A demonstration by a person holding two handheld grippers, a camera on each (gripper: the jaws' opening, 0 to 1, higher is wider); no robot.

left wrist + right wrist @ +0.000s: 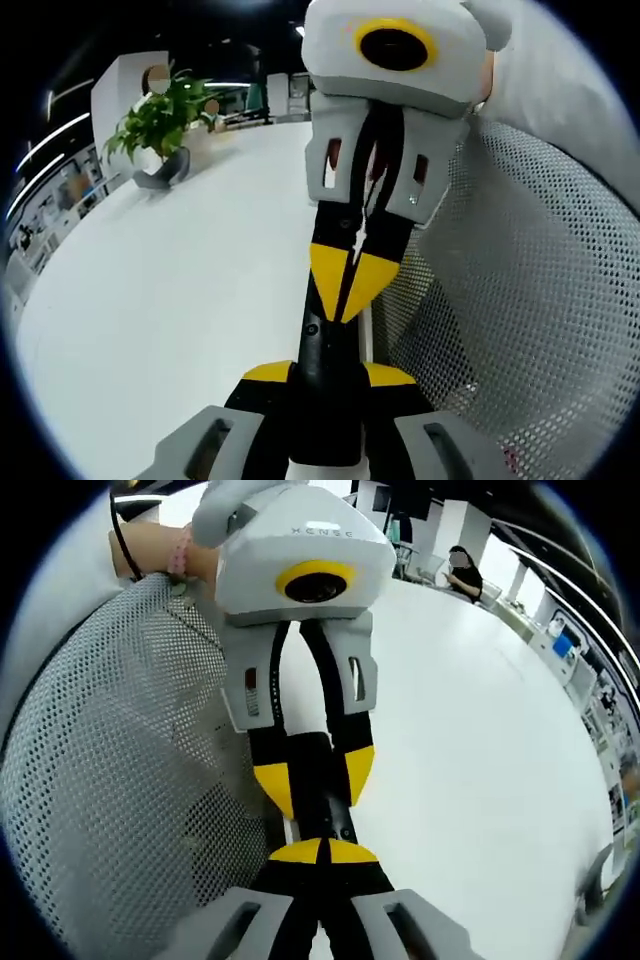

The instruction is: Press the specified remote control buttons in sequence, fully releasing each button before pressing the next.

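Observation:
A slim black remote (pixel 322 345) stands between my left gripper's (pixel 328 374) yellow tips, and that gripper is shut on its sides. My right gripper (pixel 350 280) comes down from the top of the left gripper view, facing it, with its yellow tips drawn together on the remote's far end. In the right gripper view the right gripper (pixel 325 852) has its tips touching each other, right at the near end of the remote (pixel 322 805). Beyond it the left gripper (pixel 315 778) clasps the remote from both sides. The remote's buttons are hidden.
A grey mesh chair back (pixel 520 300) stands close beside both grippers (pixel 110 770). A wide white table (pixel 190 270) spreads behind. A potted plant (pixel 160 125) stands at its far edge. A person (pixel 465 572) sits far off. A hand with a pink bracelet (pixel 178 548) shows.

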